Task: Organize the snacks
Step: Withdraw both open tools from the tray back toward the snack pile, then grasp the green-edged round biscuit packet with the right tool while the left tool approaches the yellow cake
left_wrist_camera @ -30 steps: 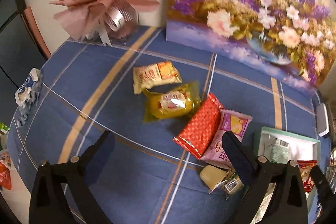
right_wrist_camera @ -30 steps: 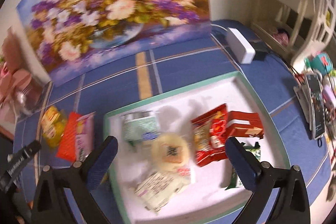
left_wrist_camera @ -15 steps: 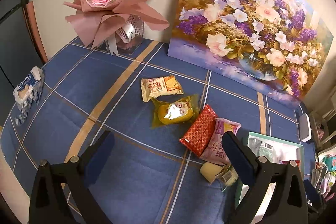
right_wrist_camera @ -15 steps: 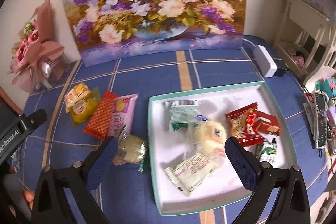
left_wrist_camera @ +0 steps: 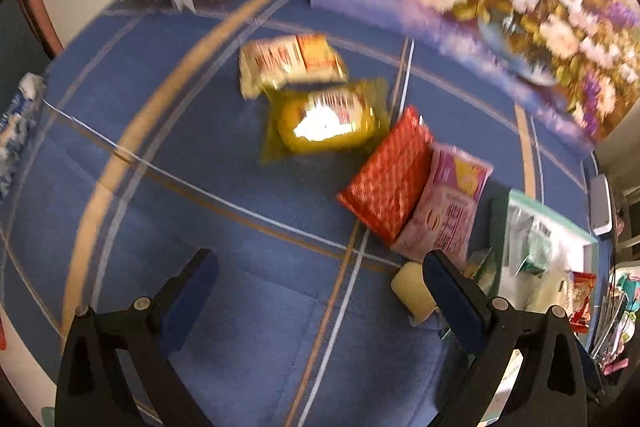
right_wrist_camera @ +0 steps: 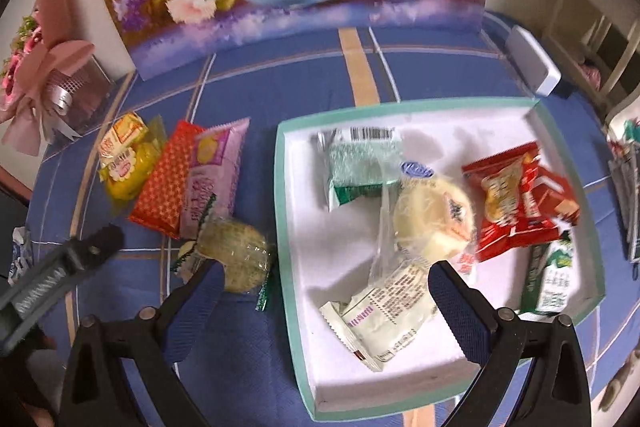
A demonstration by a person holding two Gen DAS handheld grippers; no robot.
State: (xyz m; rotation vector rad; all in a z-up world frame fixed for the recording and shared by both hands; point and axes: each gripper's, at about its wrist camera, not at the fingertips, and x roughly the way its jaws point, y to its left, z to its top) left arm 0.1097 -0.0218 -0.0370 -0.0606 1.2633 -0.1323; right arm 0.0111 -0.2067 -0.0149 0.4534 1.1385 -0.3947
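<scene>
Nearer, blurred left gripper (left_wrist_camera: 320,267) hides pastry (left_wrist_camera: 414,291).

Ahead of my right tool and a little to its right I count one teal-rimmed box (right_wrist_camera: 568,315), and in it six snack packets: one green-and-white (right_wrist_camera: 362,167), one round pale cake (right_wrist_camera: 434,223), one white wrapper with print (right_wrist_camera: 384,319), two red ones (right_wrist_camera: 506,187) (right_wrist_camera: 554,201), and one green-and-white stick (right_wrist_camera: 554,281) at the far right edge.

Left of that tool, on the blue cloth (right_wrist_camera: 248,367), I count five loose packets: one cream-and-orange (right_wrist_camera: 122,135), one yellow (right_wrist_camera: 128,173), one red patterned (right_wrist_camera: 166,183), one pink (right_wrist_camera: 214,171), one round pale green cake (right_wrist_camera: 236,253).
</scene>
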